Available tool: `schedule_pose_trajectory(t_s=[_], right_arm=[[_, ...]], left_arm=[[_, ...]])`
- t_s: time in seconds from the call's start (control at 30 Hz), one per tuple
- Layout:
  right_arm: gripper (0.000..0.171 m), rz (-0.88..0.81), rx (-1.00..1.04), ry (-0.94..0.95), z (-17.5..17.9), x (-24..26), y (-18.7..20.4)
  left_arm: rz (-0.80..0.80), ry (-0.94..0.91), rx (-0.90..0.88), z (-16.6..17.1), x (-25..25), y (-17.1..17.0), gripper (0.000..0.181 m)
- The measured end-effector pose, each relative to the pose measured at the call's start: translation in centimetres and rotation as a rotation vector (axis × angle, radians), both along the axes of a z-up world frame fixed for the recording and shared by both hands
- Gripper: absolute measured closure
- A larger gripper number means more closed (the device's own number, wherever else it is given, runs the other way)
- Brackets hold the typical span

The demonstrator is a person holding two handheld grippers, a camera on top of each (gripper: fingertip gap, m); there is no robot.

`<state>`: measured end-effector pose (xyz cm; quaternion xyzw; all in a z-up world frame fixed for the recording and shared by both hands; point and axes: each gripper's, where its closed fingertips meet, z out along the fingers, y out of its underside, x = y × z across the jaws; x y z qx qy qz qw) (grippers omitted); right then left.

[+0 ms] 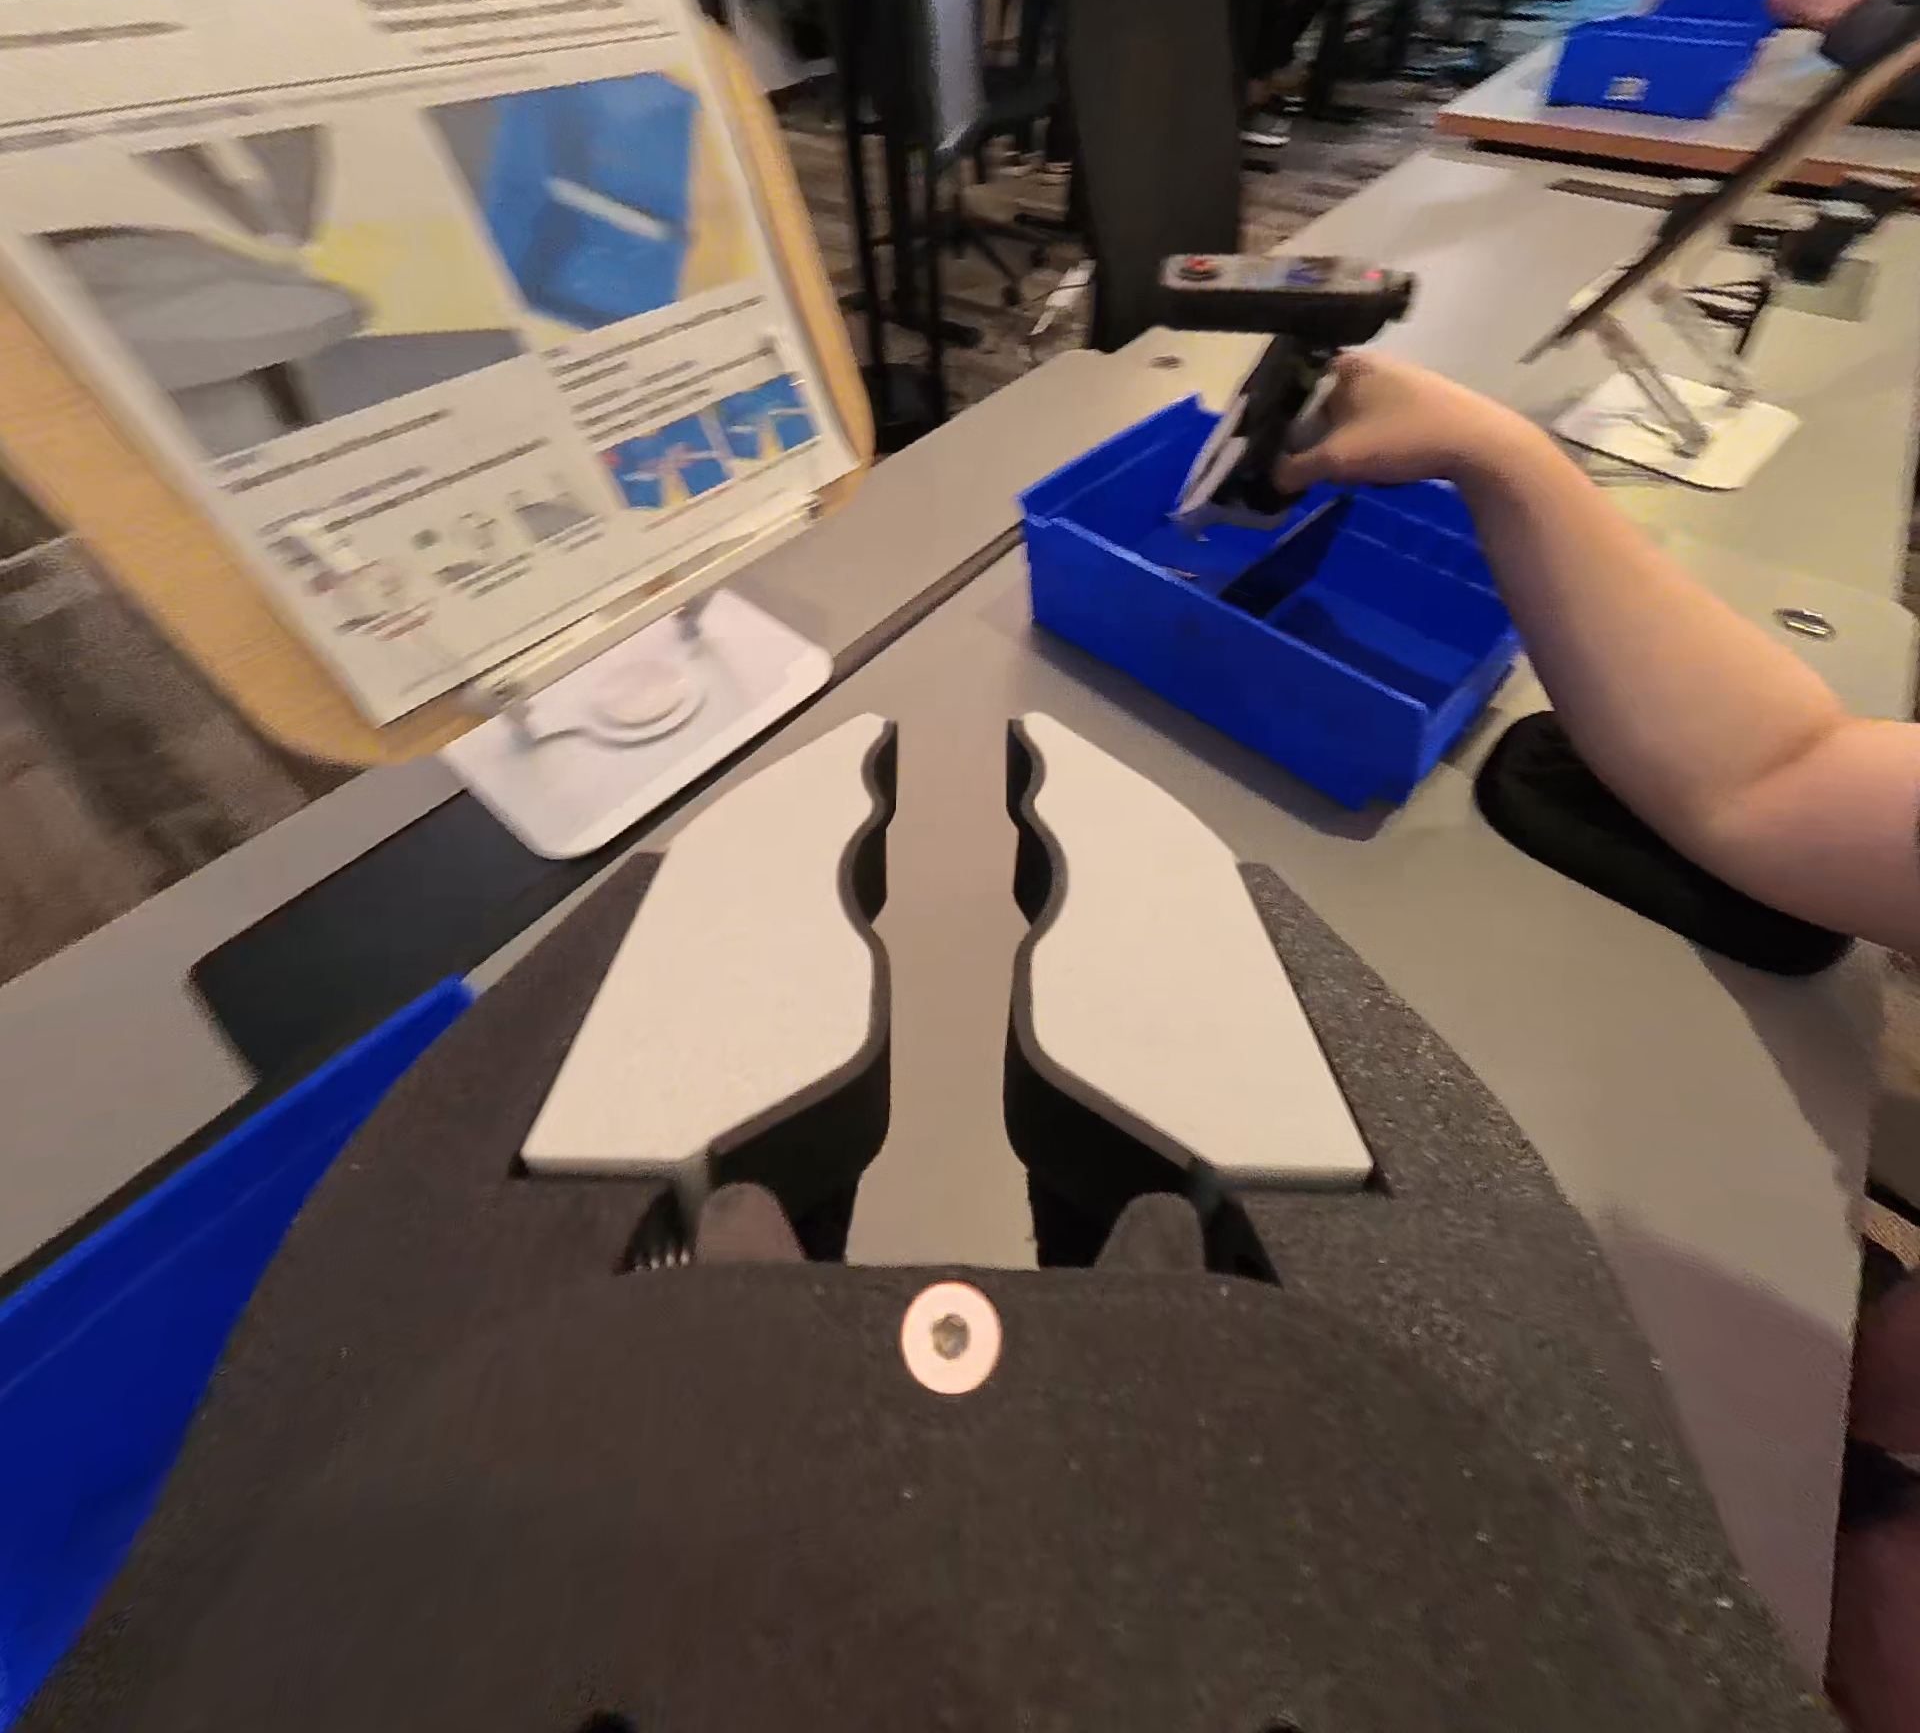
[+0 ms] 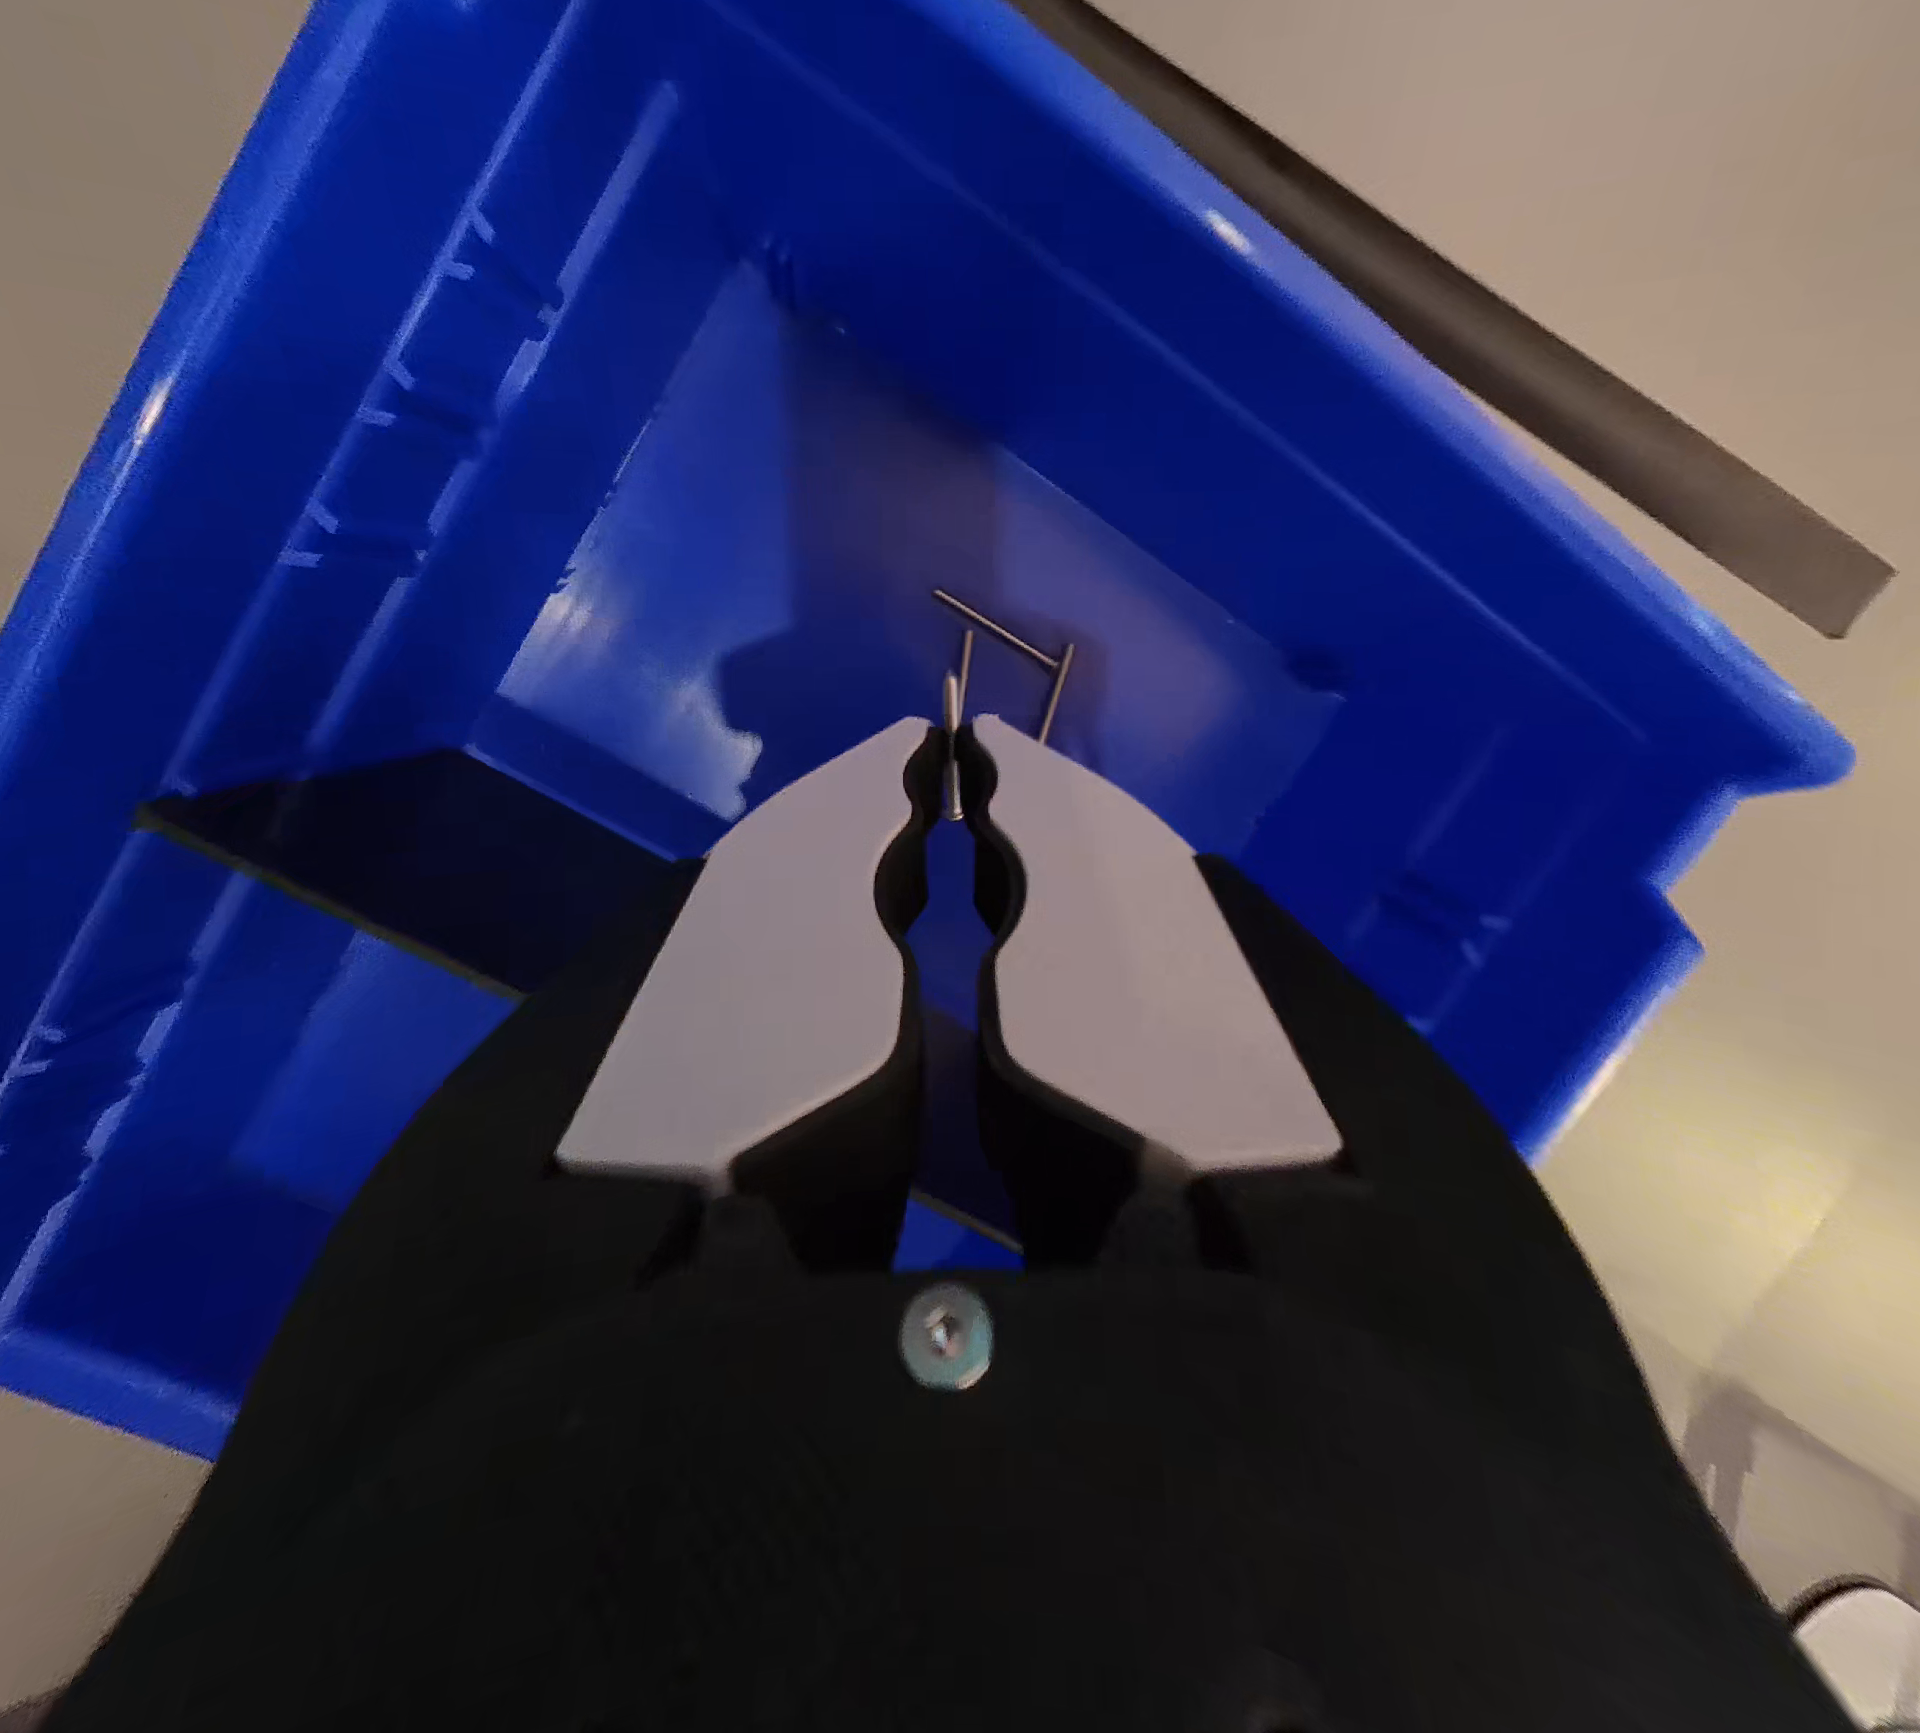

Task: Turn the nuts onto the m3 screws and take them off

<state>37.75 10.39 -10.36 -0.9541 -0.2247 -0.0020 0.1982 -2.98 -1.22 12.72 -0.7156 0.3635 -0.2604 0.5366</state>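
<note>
In the left wrist view, the left tongs [image 1: 948, 727] hang above the grey bench [image 1: 1455, 935] with their pale grey, wavy-edged fingers [image 1: 727, 945] parted by a clear gap and nothing between them. Ahead and to the right sits a blue plastic bin with divided compartments [image 1: 1226, 686], and the person's right hand [image 1: 1392, 426] holds the right tongs [image 1: 1210, 511] tilted down into the bin's far compartment. To the left, a white instruction sheet on a tilted stand [image 1: 436, 353] rises from a white base plate, blurred (its print is left unread). A dark round pad [image 1: 1579, 852] lies on the bench under the person's forearm, just beside the bin. In the right wrist view, the right tongs [image 2: 951, 727] point down into the blue bin [image 2: 416, 436], their tips nearly together and pinching a thin silver m3 screw [image 2: 951, 748] that stands roughly along the fingers, its end poking out past the tips. Just beyond, a few more thin metal screws [image 2: 987, 623] lie loosely crossed on the floor of the same compartment. A dark divider [image 2: 343, 852] separates this compartment from the next, and whether any nuts lie there cannot be told.
</note>
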Motion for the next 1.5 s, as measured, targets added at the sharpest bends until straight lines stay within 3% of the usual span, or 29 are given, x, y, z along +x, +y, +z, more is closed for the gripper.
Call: schedule_pose_trajectory(t_s=[0.37, 0.53, 0.73, 0.87, 1.0, 1.17, 1.3, 1.5], right_arm=[[0.166, 0.004, -0.051, -0.039, -1.2, 0.4, -0.3], [0.149, -0.017, -0.001, -0.090, -0.5, 1.1, 0.2], [0.147, -0.049, 0.213, -0.182, 3.1, 1.2, 1.5], [0.147, -0.063, 0.386, -0.198, 6.6, 0.4, 1.9], [0.145, -0.080, 0.430, -0.207, 8.4, 0.4, 1.0], [0.144, -0.143, 0.427, -0.138, 8.9, 2.0, -0.1], [0.144, -0.175, 0.376, -0.119, 7.9, 3.6, -0.6], [0.143, -0.188, 0.307, -0.090, 7.0, 5.0, -1.2]], left_arm=[[0.283, 0.065, -0.018, 0.1, -8.2, 1.6, 0.161], [0.373, 0.107, -0.122, -1.6, -11.7, 1.8, 0.160], [0.540, 0.150, -0.291, -4.8, -17.8, 2.4, 0.159], [0.733, 0.216, -0.377, -7.2, -23.8, 2.5, 0.158], [0.905, 0.223, -0.498, -10.1, -29.3, 2.7, 0.160], [0.883, 0.224, -0.658, -14.5, -31.5, 3.1, 0.160], [0.785, 0.197, -0.766, -16.6, -30.1, 3.1, 0.164], [0.797, 0.355, -0.829, -18.8, -30.2, 3.1, 0.148]])
